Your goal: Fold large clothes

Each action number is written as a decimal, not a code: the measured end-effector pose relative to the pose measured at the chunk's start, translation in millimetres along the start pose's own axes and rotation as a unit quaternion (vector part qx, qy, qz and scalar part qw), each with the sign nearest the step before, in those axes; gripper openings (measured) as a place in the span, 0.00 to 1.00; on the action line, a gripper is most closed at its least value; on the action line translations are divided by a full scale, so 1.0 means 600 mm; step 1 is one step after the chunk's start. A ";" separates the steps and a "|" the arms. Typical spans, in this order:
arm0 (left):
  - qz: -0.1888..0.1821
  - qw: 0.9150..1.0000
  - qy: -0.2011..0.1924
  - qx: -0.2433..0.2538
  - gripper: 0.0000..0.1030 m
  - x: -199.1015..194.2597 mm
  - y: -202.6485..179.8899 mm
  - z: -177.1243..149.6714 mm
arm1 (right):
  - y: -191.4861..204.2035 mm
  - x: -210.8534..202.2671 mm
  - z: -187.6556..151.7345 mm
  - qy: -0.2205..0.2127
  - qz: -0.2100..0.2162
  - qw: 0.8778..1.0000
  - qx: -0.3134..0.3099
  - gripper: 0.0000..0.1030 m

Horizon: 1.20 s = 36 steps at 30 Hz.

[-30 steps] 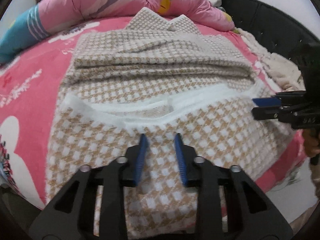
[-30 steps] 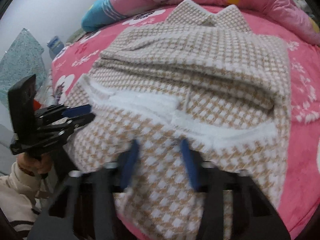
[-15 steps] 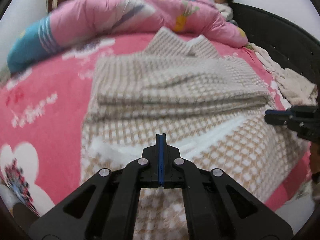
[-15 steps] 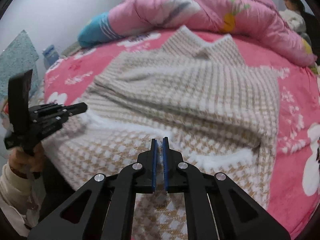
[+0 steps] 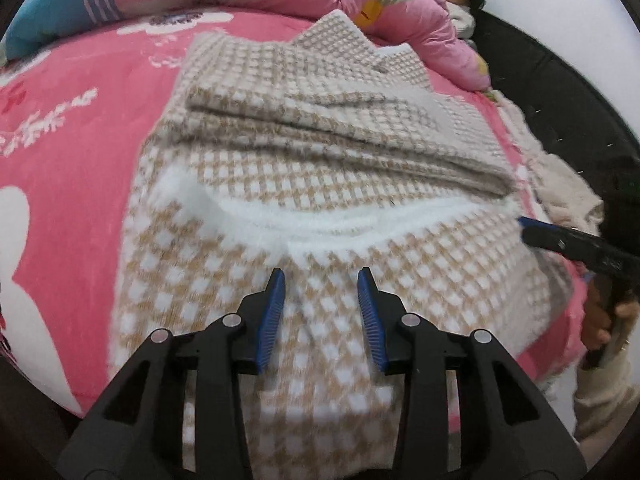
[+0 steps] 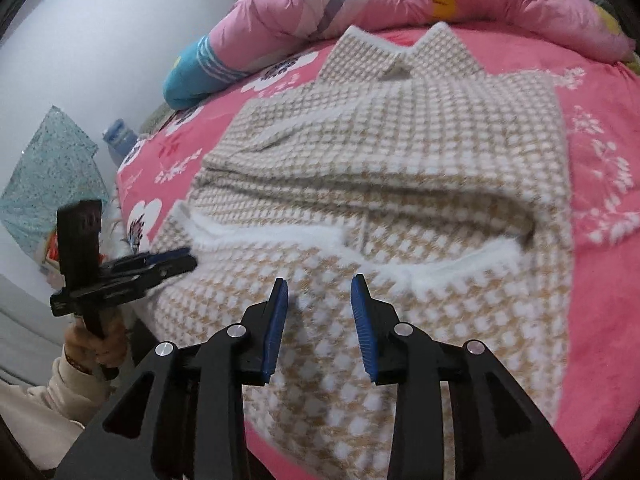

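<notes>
Fleece garment: a beige-and-white houndstooth coat [image 5: 344, 168] lay spread on the bed, collar points toward the far quilt, sleeves folded across the chest, hem hanging over the near edge.
Trim: fluffy white bands [image 6: 276, 236] ran across the coat below the folded sleeves.
Bed: pink flowered bedsheet [image 5: 80, 152] under the coat; a rolled pink quilt [image 6: 360, 4] with a blue end lay along the far side.
Left gripper [image 5: 322, 312]: hovered above the lower coat panel; its blue fingers [image 5: 272, 316] had just been opening, stood apart, nothing between them.
Right gripper [image 6: 320, 320]: hovered above the same panel, nearer the other side; blue fingers [image 6: 362, 320] had likewise just been opening, released, no cloth pinched.
Cross-view: from the right wrist camera the left gripper was seen at the coat's left edge, gripped by a hand [image 6: 98, 342] in a cream sleeve.
Background: a person [image 5: 460, 4] sat at the bed's far corner beside a dark headboard [image 5: 560, 92].
</notes>
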State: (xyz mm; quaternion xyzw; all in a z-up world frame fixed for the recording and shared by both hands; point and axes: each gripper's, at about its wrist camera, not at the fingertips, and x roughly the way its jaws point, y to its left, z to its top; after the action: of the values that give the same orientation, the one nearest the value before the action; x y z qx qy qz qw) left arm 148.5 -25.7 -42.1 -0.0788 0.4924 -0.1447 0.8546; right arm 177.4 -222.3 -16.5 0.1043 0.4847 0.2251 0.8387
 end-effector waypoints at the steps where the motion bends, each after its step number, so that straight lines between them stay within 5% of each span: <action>1: 0.011 1.000 -0.001 0.007 0.35 0.005 -0.005 0.002 | 0.004 0.006 -0.001 0.001 -0.003 1.000 -0.005 0.32; 5: 0.064 0.997 -0.014 0.051 0.19 0.012 -0.035 -0.003 | 0.017 0.015 -0.008 0.000 -0.007 1.000 -0.018 0.31; 8: 0.078 0.994 -0.036 0.070 0.03 -0.009 -0.044 0.001 | 0.023 0.011 -0.016 -0.009 -0.002 1.000 -0.027 0.19; 13: 0.081 0.985 -0.119 0.093 0.03 -0.077 -0.067 0.035 | 0.020 -0.008 -0.024 -0.032 -0.008 0.999 -0.025 0.18; 17: 0.092 0.989 -0.070 0.096 0.04 -0.011 -0.051 0.033 | 0.000 -0.029 -0.020 -0.046 -0.015 0.999 -0.010 0.26; 21: 0.087 0.991 -0.047 0.085 0.04 0.021 -0.033 0.014 | -0.049 -0.071 -0.016 -0.075 -0.121 0.990 0.010 0.29; 25: 0.080 0.993 -0.049 0.074 0.04 0.021 -0.029 0.015 | -0.091 -0.068 -0.021 -0.051 -0.189 0.980 0.023 0.29; 32: 0.090 0.991 -0.053 0.086 0.04 0.024 -0.033 0.012 | -0.074 -0.019 -0.028 -0.020 -0.217 0.975 -0.033 0.28; 36: 0.092 0.990 -0.056 0.087 0.04 0.024 -0.033 0.011 | -0.089 -0.019 -0.023 -0.021 -0.217 0.976 -0.020 0.20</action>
State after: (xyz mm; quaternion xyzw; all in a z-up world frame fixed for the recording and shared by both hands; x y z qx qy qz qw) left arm 157.5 -49.3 -45.0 0.0331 0.4342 -0.1033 0.8942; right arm 175.6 -274.9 -35.8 -0.0155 0.4736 0.0457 0.8794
